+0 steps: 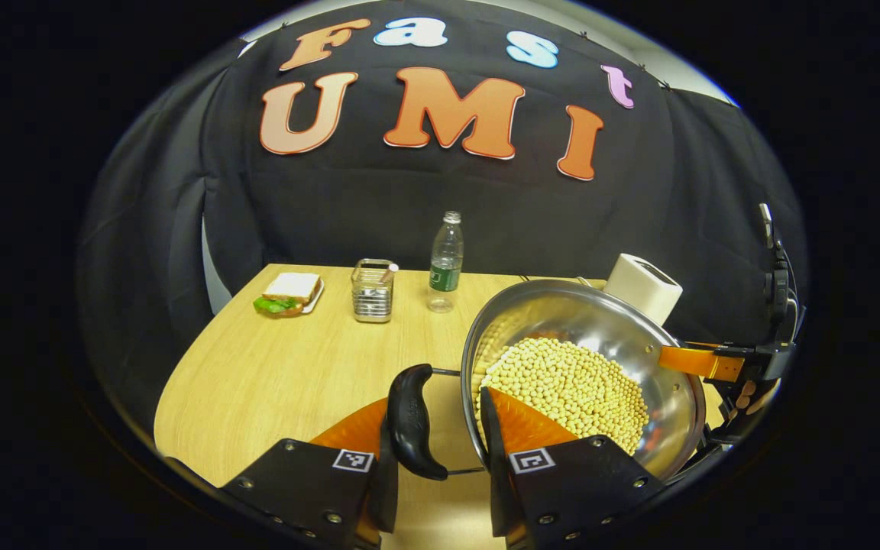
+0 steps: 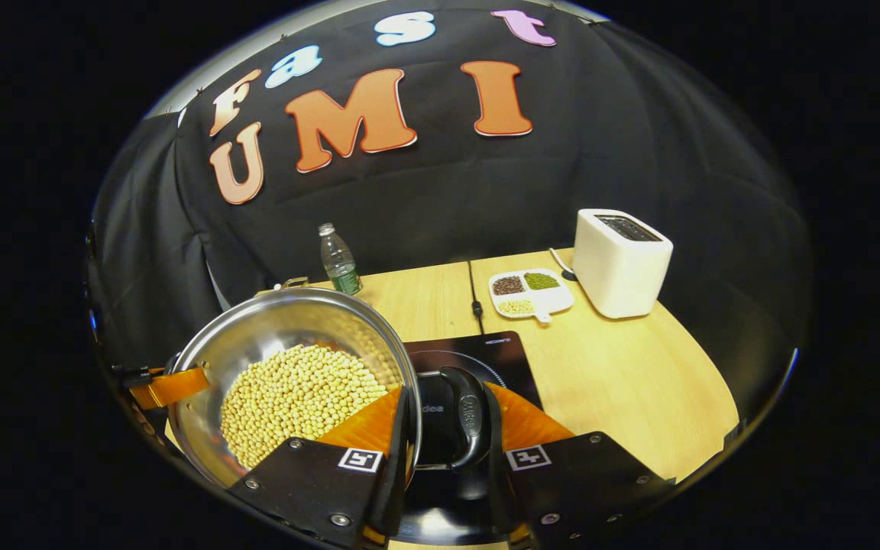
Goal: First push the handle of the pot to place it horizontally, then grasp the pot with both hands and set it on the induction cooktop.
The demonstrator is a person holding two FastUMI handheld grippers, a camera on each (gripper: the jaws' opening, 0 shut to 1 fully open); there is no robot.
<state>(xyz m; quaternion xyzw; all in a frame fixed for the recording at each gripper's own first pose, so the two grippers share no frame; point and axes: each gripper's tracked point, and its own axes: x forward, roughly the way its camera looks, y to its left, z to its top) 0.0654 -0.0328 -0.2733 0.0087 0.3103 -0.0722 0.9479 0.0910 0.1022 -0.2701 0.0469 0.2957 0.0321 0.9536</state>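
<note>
A steel pot (image 1: 600, 328) holding soybeans (image 1: 570, 386) hangs between both grippers, a little tilted. In the left gripper view, my left gripper (image 1: 436, 403) is shut on the pot: one finger lies against the black side handle (image 1: 413, 420), the other inside the rim. The right gripper (image 1: 715, 363) holds the far side. In the right gripper view, my right gripper (image 2: 446, 389) clamps the pot (image 2: 279, 321) the same way, with its black handle (image 2: 470, 412) between the fingers. The black induction cooktop (image 2: 501, 355) lies under that handle, partly hidden by the pot.
A white toaster (image 2: 622, 263) and a divided dish of beans (image 2: 532, 294) stand behind the cooktop. A water bottle (image 1: 446, 263), a metal holder (image 1: 373, 290) and a plate with a sandwich (image 1: 289, 294) line the wooden table's (image 1: 272, 382) far edge.
</note>
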